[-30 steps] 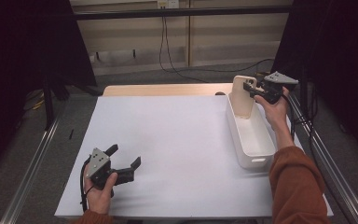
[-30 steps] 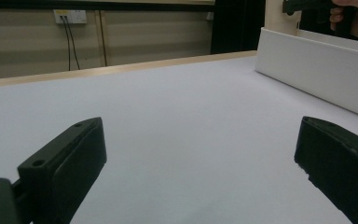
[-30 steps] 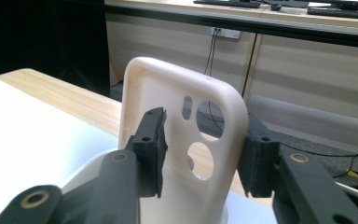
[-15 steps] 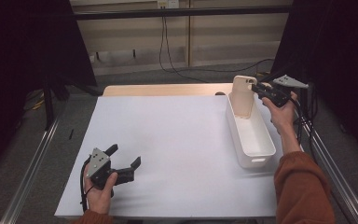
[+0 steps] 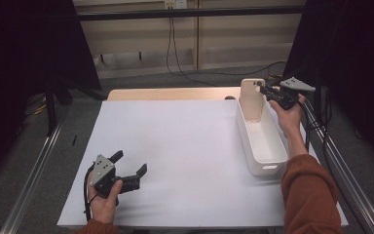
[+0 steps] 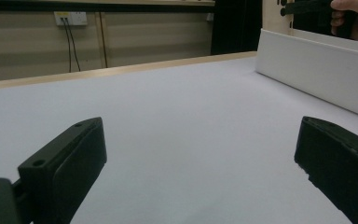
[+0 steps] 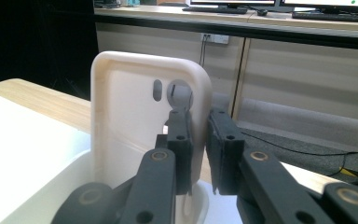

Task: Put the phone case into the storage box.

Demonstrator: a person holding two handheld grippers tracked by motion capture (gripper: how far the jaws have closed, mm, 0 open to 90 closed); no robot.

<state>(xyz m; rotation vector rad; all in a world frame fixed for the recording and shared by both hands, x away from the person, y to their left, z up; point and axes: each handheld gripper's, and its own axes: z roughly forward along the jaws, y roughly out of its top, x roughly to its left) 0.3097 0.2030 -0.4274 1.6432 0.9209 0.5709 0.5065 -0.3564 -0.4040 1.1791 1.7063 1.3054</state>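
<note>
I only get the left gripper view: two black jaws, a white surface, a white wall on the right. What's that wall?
Observer: The side of a long white bin.
Operator: And the hand above it?
Observer: It holds the right gripper, whose jaws have just been closing on the edge of a beige case.
Operator: Is the case lying flat?
Observer: No, it stands upright at the bin's far end.

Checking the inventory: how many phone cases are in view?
1. The phone case stands upright at the far end of the white bin, pinched by the right gripper. The bin's floor looks bare.
</note>
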